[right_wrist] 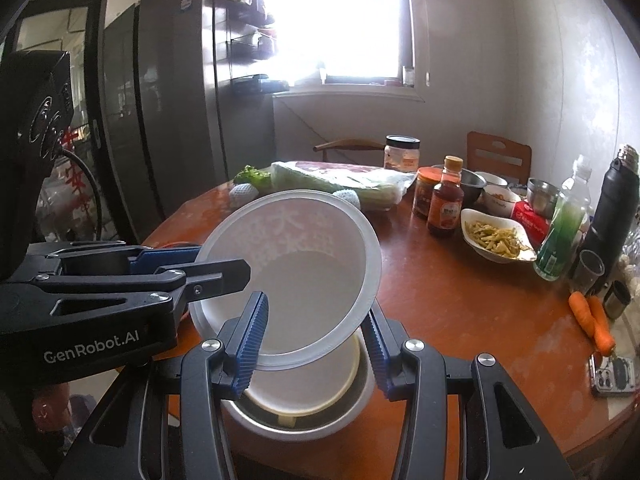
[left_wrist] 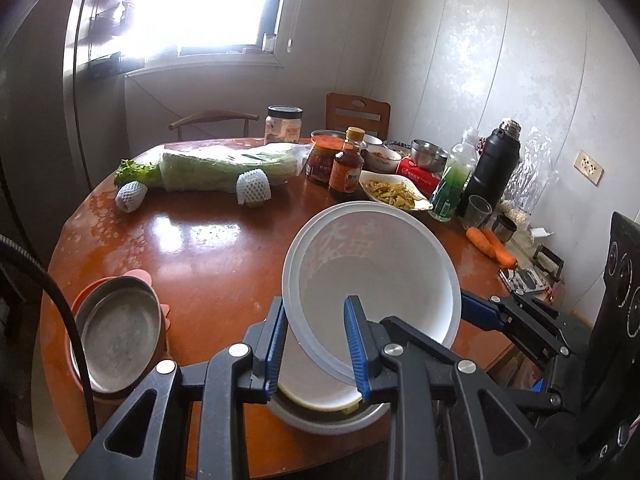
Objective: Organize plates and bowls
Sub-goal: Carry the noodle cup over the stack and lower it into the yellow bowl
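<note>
A large white bowl (left_wrist: 376,264) is held tilted above a stack near the table's front edge; it also shows in the right wrist view (right_wrist: 296,272). Both grippers pinch its rim from opposite sides: my left gripper (left_wrist: 316,344) with one finger inside and one outside, my right gripper (right_wrist: 316,344) likewise. Below it a cream-rimmed white bowl (right_wrist: 316,392) sits inside a metal bowl (right_wrist: 320,420). The same stack shows in the left wrist view (left_wrist: 320,404).
A metal plate (left_wrist: 120,328) rests on a pink dish at the front left. Cabbage (left_wrist: 224,168), jars, a sauce bottle (left_wrist: 347,166), a dish of food (left_wrist: 396,192), metal bowls, a thermos (left_wrist: 494,168), carrots (left_wrist: 490,244) and a phone (right_wrist: 616,372) crowd the far and right side.
</note>
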Tool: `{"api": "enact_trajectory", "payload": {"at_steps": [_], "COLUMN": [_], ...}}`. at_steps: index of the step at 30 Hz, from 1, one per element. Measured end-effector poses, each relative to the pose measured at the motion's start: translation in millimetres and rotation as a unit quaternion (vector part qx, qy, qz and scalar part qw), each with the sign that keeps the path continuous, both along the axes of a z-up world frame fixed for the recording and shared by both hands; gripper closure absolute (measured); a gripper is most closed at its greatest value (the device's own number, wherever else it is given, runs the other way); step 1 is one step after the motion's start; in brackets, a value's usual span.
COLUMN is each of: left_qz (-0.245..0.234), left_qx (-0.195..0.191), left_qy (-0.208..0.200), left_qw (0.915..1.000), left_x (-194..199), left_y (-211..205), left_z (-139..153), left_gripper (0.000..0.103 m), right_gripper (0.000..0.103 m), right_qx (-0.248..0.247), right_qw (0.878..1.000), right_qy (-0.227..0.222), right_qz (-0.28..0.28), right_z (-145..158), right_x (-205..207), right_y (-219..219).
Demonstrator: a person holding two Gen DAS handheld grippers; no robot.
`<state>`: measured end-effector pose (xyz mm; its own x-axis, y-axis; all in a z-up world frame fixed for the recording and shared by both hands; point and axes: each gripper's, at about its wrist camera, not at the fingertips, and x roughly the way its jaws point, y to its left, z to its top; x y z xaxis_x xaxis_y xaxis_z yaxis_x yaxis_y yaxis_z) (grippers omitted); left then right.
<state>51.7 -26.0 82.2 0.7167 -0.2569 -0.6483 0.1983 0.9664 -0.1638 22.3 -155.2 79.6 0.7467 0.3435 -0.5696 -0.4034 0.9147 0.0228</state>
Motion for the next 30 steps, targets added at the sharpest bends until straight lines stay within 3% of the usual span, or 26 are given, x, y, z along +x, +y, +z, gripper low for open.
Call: {"api": "enact_trajectory", "payload": {"at_steps": [30], "left_qz": [0.005], "left_qx": [0.032], "left_qy": [0.059], "left_qw": [0.9978], "left_x": [6.7], "left_y": [-7.2], "left_z": [-61.2], "left_gripper": [0.073], "right_gripper": [0.054], "right_qx": [-0.019], "right_qw": [0.998], "right_qy": [0.059], "right_qz": [0.006], "right_z": [-56.8], "right_x": [2.3], "right_y": [1.5]}}
